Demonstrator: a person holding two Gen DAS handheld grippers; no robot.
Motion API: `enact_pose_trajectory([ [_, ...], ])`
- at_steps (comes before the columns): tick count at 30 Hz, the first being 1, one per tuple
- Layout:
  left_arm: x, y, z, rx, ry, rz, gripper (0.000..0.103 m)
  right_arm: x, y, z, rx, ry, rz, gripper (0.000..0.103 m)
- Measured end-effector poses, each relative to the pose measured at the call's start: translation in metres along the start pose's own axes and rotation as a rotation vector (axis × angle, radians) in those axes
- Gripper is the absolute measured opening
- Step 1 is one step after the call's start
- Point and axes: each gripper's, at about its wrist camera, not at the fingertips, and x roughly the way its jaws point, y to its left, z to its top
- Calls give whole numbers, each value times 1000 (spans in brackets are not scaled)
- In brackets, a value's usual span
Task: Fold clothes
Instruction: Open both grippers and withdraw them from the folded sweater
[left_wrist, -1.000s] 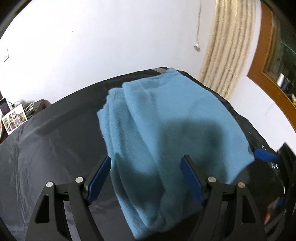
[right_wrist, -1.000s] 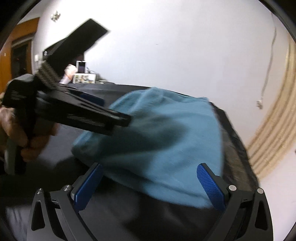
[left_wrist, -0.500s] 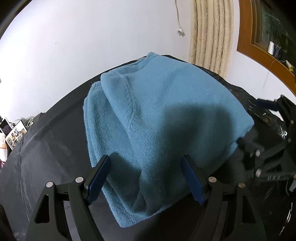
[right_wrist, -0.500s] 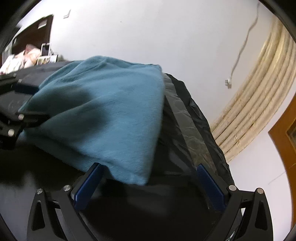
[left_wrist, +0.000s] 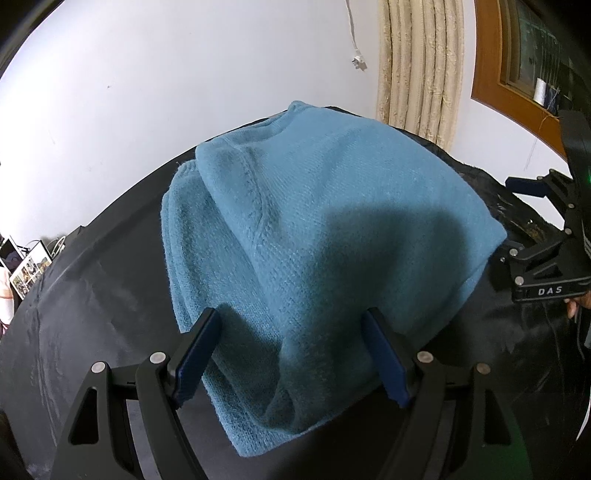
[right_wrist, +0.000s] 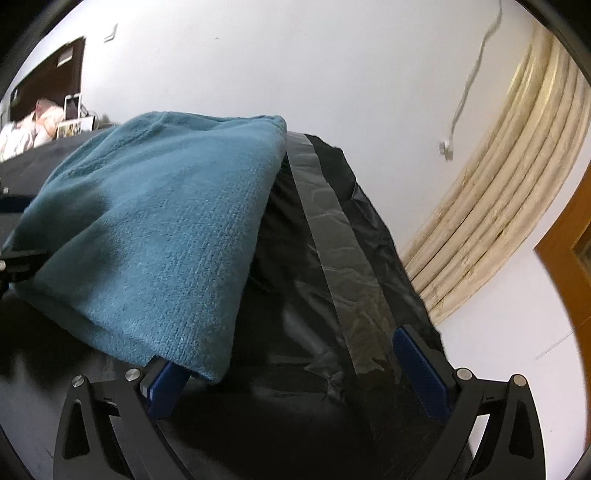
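A blue knitted sweater (left_wrist: 314, 221) lies folded in a thick stack on a table covered with black cloth (left_wrist: 92, 295). My left gripper (left_wrist: 290, 317) is open at the stack's near edge, and the folded edge lies between its blue fingers. My right gripper (right_wrist: 282, 345) is open at the sweater's (right_wrist: 155, 221) right corner. That corner drapes over its left finger, and its right finger hangs over bare cloth. In the left wrist view the right gripper (left_wrist: 508, 218) shows beside the stack's right edge.
A strip of clear tape (right_wrist: 340, 258) runs along the black cloth (right_wrist: 295, 424) just right of the sweater, near the table's edge. A cream curtain (left_wrist: 417, 66) and a wooden frame stand behind. Photo frames (left_wrist: 29, 266) sit far left.
The right gripper has swung from beside the left gripper round to the sweater's right corner and closed in on it. The left view has rolled a little, then held still.
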Motion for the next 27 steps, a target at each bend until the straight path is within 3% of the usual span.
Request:
enact_pose_trajectory([
  [3, -1, -1, 0, -8, -2, 0, 81, -6, 2, -2, 43, 17, 24, 103],
  [8, -11, 2, -5, -47, 6, 4, 82, -33, 23, -9, 72, -15, 177, 103],
  [18, -31, 14, -22, -109, 71, -8, 86, -55, 70, -6, 27, -64, 198, 103],
  [27, -67, 11, -21, -73, -35, 23, 87, -68, 69, -8, 63, -78, 182, 103],
])
